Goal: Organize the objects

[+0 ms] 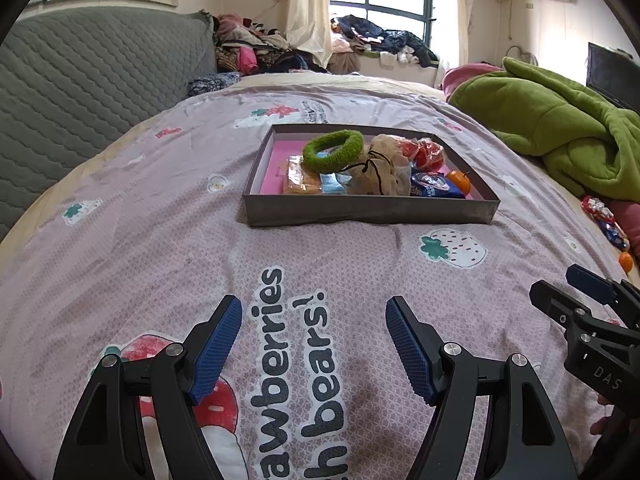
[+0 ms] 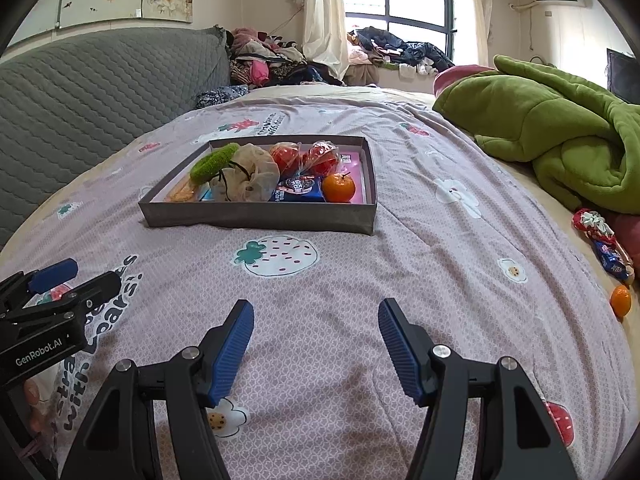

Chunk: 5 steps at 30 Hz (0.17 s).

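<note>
A shallow grey box (image 1: pixel 368 210) (image 2: pixel 256 216) with a pink inside sits on the bed. It holds a green fuzzy ring (image 1: pixel 332 150) (image 2: pixel 210 164), a beige mesh pouch (image 1: pixel 384 168) (image 2: pixel 248 176), red wrapped items (image 2: pixel 304 156), a blue snack packet (image 2: pixel 298 192) and a tangerine (image 2: pixel 339 187). At the right bed edge lie a loose tangerine (image 2: pixel 621 300), a red wrapped item (image 2: pixel 591 222) and a blue packet (image 2: pixel 612 264). My left gripper (image 1: pixel 314 312) is open and empty, well short of the box. My right gripper (image 2: pixel 316 314) is open and empty too.
The bed has a pink strawberry-print sheet (image 1: pixel 200 240). A green blanket (image 2: pixel 560 132) is heaped at the right. A grey quilted headboard (image 1: pixel 80 80) lines the left. Clothes (image 1: pixel 256 48) are piled at the far end by the window.
</note>
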Available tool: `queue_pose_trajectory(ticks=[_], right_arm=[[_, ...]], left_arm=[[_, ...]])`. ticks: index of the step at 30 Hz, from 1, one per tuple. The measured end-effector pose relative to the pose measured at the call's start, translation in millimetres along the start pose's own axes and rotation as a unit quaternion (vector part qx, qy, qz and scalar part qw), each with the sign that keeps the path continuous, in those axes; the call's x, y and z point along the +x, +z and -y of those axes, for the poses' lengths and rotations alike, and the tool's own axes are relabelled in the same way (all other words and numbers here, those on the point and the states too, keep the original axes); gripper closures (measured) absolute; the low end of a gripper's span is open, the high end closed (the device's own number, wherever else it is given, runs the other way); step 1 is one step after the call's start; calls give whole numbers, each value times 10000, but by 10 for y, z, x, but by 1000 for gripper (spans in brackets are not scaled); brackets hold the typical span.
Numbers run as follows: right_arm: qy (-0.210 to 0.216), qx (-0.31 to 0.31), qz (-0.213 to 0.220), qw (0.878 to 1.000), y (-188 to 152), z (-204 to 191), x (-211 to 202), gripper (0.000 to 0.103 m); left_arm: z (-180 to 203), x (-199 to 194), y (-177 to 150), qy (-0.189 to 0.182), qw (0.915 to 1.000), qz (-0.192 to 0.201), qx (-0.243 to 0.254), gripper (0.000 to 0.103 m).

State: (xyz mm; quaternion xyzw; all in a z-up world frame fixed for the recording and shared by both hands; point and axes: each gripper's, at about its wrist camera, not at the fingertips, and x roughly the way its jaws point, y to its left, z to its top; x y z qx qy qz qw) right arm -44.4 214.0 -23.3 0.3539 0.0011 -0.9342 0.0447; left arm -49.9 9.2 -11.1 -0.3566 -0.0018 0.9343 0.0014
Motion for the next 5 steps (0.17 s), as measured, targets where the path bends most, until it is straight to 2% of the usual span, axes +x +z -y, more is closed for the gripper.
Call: queue_pose_trajectory(ticks=[5], right_arm=[[-7, 25, -39, 10000, -18, 18, 15, 39]], left_arm=[[2, 7, 4, 8, 10000, -29, 31, 27]])
